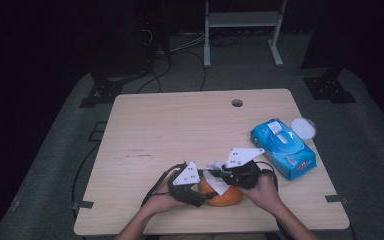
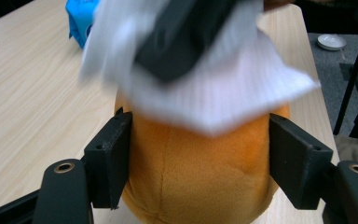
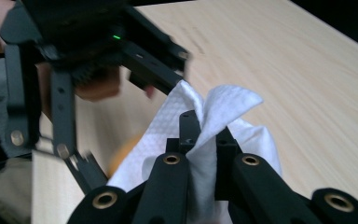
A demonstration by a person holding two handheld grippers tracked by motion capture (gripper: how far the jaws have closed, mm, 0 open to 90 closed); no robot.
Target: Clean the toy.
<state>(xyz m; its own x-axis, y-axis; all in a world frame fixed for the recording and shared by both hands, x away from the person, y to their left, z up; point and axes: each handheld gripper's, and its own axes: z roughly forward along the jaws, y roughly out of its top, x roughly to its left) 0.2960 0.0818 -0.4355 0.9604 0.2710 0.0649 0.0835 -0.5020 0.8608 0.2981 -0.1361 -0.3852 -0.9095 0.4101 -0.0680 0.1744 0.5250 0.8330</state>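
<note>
Your left gripper [image 2: 200, 161] has its jaws spread about halfway and clamped on the orange plush toy [image 2: 196, 177]: in the left gripper view both black pads press flat against its sides, low in the centre of the frame. In the high view that toy [image 1: 226, 197] sits at the lower middle of the picture, near the table's [image 1: 180, 125] front edge, between your two hands, with your left gripper [image 1: 200, 197] against its left side.

Your right gripper [image 3: 200, 140] has its jaws clenched on a white wipe [image 3: 223, 109]; in the right gripper view the wipe is pinched between the tips at centre frame and fans out above and below them. In the left gripper view the wipe [image 2: 242, 93] drapes over the top of the toy, touching it, blurred. In the high view your right gripper [image 1: 219, 174] hangs just above the toy.

A blue wipe pack [image 1: 282, 147] lies well apart at the right of the high view.
</note>
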